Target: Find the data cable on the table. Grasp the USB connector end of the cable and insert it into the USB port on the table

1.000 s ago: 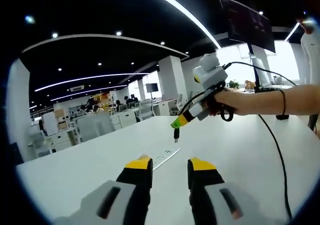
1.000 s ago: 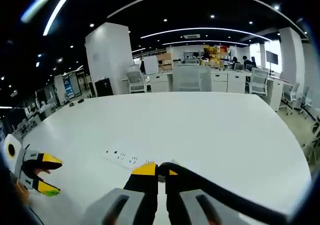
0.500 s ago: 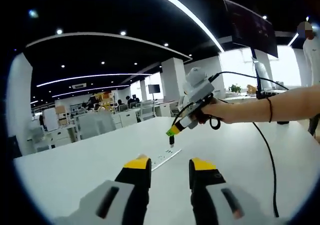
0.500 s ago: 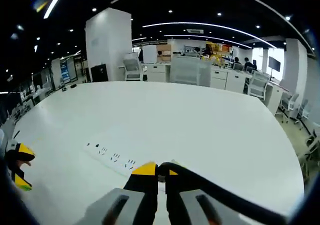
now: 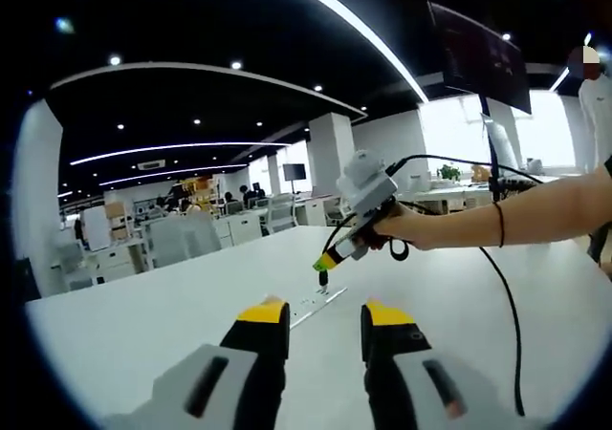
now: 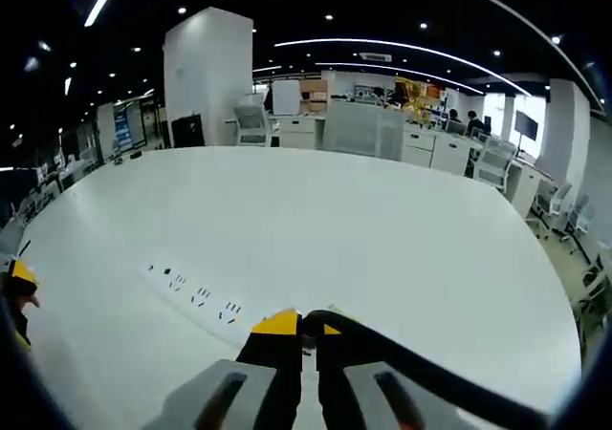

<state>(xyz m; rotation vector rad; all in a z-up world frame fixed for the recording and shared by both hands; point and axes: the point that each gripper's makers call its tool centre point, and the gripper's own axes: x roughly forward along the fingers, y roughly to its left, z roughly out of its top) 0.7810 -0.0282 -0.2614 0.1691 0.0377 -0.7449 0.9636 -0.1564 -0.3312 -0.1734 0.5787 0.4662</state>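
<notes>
- Nearest, in the left gripper view: left gripper (image 5: 325,313), jaws parted wide on nothing, held low over the white table (image 5: 143,325), apparently idle and out of the way.
- Nearest, in the right gripper view: right gripper (image 6: 302,326), jaws pinched almost together on the data cable (image 6: 430,368), taken close to its end so the black cord trails back to the right.
- Just past the left jaws: one white power strip (image 5: 318,303) lying flat on the table. Seen from the right gripper view as a row of dark slots (image 6: 199,296). Which opening is the USB port is too small to tell.
- Above that strip: USB connector (image 5: 323,278) pointing down from the right gripper (image 5: 332,255), near the strip but apart from it, likely being lined up for insertion. Not yet plugged in.
- Behind it: a hand (image 5: 387,229) on the grip, with the cord (image 5: 507,287) looping down toward the table.
- Counted: two grippers, one cable, one strip.
- Farthest: open-plan office with rows of desks and chairs.
</notes>
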